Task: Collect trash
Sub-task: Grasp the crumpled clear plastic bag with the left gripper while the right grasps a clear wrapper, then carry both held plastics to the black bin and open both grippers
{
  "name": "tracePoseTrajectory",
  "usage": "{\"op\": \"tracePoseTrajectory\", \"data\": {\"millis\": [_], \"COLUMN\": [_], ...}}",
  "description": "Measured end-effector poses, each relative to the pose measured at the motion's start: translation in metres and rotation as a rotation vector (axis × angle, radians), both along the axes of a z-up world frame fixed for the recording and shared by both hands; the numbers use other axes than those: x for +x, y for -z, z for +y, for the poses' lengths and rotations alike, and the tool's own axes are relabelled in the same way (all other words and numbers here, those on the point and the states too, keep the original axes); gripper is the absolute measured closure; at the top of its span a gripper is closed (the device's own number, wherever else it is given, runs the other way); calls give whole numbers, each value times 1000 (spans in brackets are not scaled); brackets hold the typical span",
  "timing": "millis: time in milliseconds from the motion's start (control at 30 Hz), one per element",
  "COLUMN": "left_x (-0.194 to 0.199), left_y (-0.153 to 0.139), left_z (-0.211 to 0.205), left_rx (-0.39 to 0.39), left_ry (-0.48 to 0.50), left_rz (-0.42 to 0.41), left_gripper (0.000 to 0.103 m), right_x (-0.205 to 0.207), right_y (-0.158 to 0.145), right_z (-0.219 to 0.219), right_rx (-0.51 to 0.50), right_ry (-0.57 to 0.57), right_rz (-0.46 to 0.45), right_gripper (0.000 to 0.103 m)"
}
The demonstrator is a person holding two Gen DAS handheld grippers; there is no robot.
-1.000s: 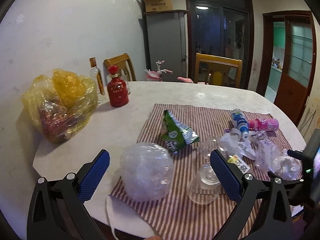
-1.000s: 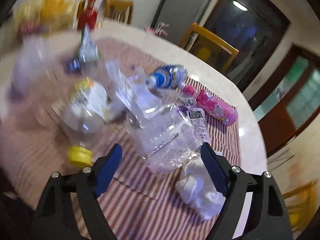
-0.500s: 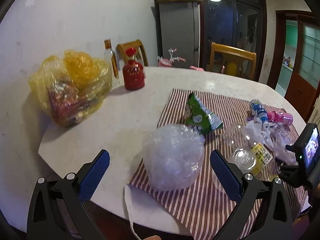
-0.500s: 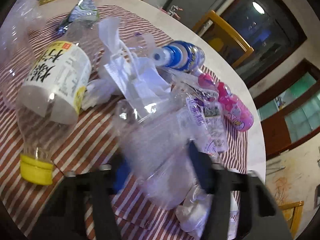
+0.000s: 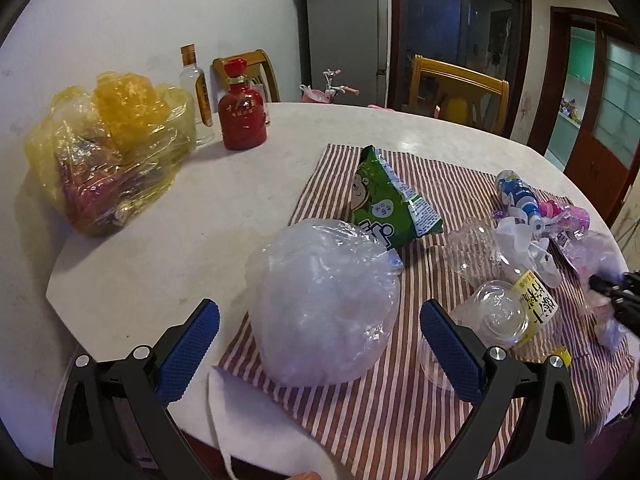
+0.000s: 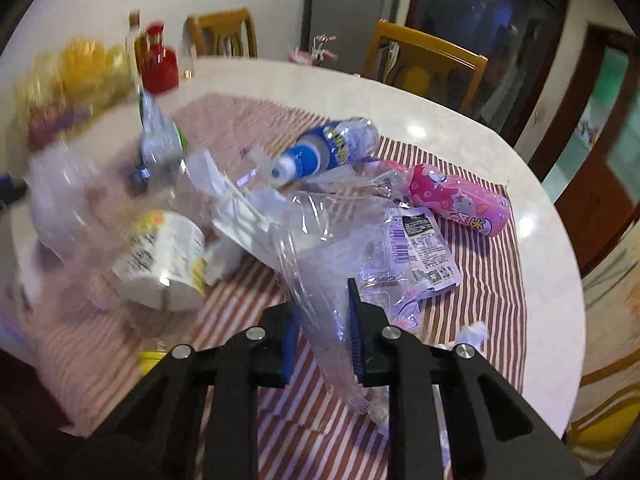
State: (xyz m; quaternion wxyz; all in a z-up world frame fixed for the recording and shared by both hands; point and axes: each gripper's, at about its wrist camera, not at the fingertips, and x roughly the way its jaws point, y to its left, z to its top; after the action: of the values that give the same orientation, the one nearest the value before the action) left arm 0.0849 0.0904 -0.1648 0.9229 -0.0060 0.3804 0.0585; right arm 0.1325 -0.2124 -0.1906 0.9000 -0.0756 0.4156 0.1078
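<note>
Since 1 s ago the right gripper (image 6: 322, 330) has shut from wide open onto a clear wrapper (image 6: 320, 248), and the left cam has swung so the clear bag (image 5: 324, 300) sits centred between its pads. L to R: yellow bag (image 5: 108, 148) far left on the table (image 5: 192, 216), red bottle (image 5: 243, 114) beside it; left gripper (image 5: 320, 344) open, holding nothing, pads either side of the clear bag on the striped cloth (image 5: 384, 412); green packet (image 5: 384, 204) just behind; labelled bottle (image 5: 516, 312), blue bottle (image 6: 328, 150), pink bottle (image 6: 460, 204) to the right. Wrapper is thin, pinched at one edge only, so prob. lift slow & straight, else it slips or drags neighbouring trash.
</note>
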Motion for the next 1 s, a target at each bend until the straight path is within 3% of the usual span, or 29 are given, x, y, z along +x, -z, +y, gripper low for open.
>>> {"op": "tracePoseTrajectory", "data": {"millis": [133, 400, 467, 500, 533, 600, 667, 767, 1000], "left_x": [6, 28, 38, 41, 45, 52, 54, 49, 23], "left_y": [6, 24, 31, 34, 37, 42, 44, 36, -19], "left_z": [-1, -6, -4, -3, -1, 7, 19, 28, 21], "left_rx": [-1, 55, 58, 48, 19, -68, -142, -167, -106], "left_ry": [-12, -63, -79, -77, -61, -28, -22, -19, -16], "left_rz": [15, 60, 103, 122, 146, 184, 191, 162, 24], "left_gripper": [6, 6, 6, 11, 37, 74, 80, 84, 85], "right_x": [-11, -27, -30, -32, -33, -36, -38, -42, -46], "right_y": [-17, -36, -41, -45, -47, -52, -56, -59, -61], "right_z": [-6, -2, 0, 1, 0, 0, -2, -6, -28], "right_rx": [83, 128, 128, 130, 133, 135, 132, 141, 173], "right_ry": [10, 9, 4, 4, 4, 7, 14, 26, 80], "right_rz": [-11, -43, -56, -63, -68, -82, -96, -106, -132], "right_gripper": [81, 81, 81, 81, 81, 81, 81, 81, 81]}}
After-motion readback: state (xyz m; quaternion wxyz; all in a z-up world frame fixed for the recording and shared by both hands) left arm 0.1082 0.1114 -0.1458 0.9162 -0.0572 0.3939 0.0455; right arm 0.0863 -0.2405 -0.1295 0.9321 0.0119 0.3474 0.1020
